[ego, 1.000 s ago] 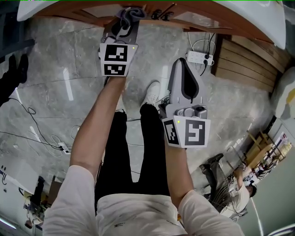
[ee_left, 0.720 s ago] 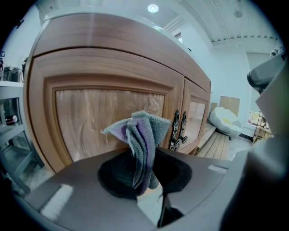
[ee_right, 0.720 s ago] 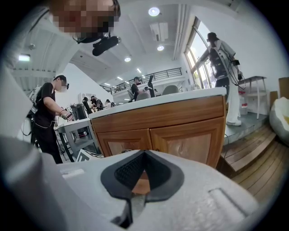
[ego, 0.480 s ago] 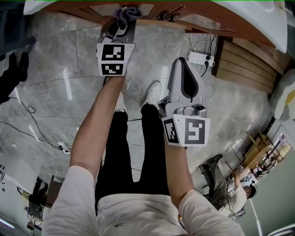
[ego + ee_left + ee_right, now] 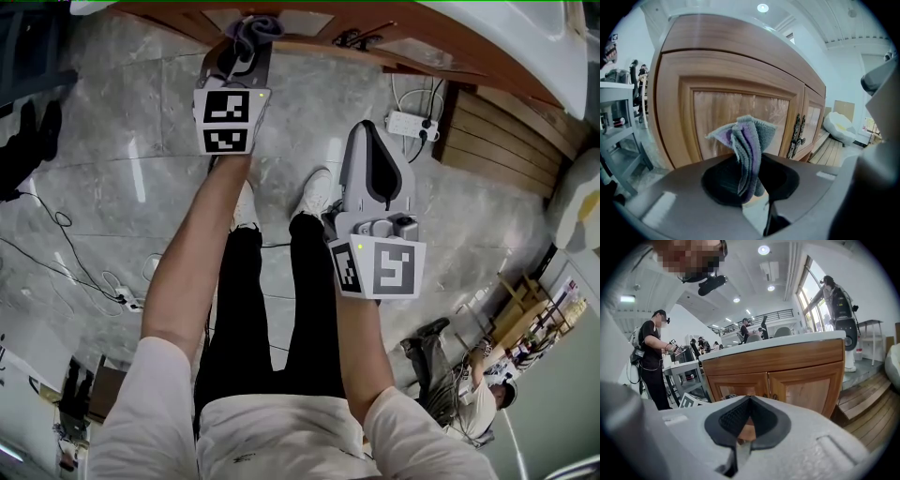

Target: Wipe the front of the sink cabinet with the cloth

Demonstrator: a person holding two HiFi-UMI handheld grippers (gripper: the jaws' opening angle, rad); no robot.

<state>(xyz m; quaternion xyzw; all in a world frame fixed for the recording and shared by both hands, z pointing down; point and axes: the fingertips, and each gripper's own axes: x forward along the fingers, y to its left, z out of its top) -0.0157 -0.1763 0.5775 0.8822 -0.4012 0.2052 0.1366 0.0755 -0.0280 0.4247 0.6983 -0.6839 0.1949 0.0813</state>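
My left gripper (image 5: 246,44) is shut on a grey and purple cloth (image 5: 256,28), raised against the wooden sink cabinet (image 5: 394,52) at the top of the head view. In the left gripper view the cloth (image 5: 745,150) sticks up bunched from the closed jaws, close in front of the left door panel (image 5: 726,110); dark metal door handles (image 5: 797,136) lie to its right. My right gripper (image 5: 375,155) hangs lower over the floor, shut with nothing in it. Its view shows the cabinet (image 5: 787,380) farther off, under a white countertop (image 5: 778,344).
A white power strip (image 5: 406,117) with cables lies on the marble floor by the cabinet's foot. A wooden step platform (image 5: 506,131) runs to the right. Cables (image 5: 66,272) trail on the floor at left. Other people stand behind (image 5: 649,362).
My left gripper with the cloth has shifted slightly left and up along the cabinet front. The right gripper has stayed almost still.
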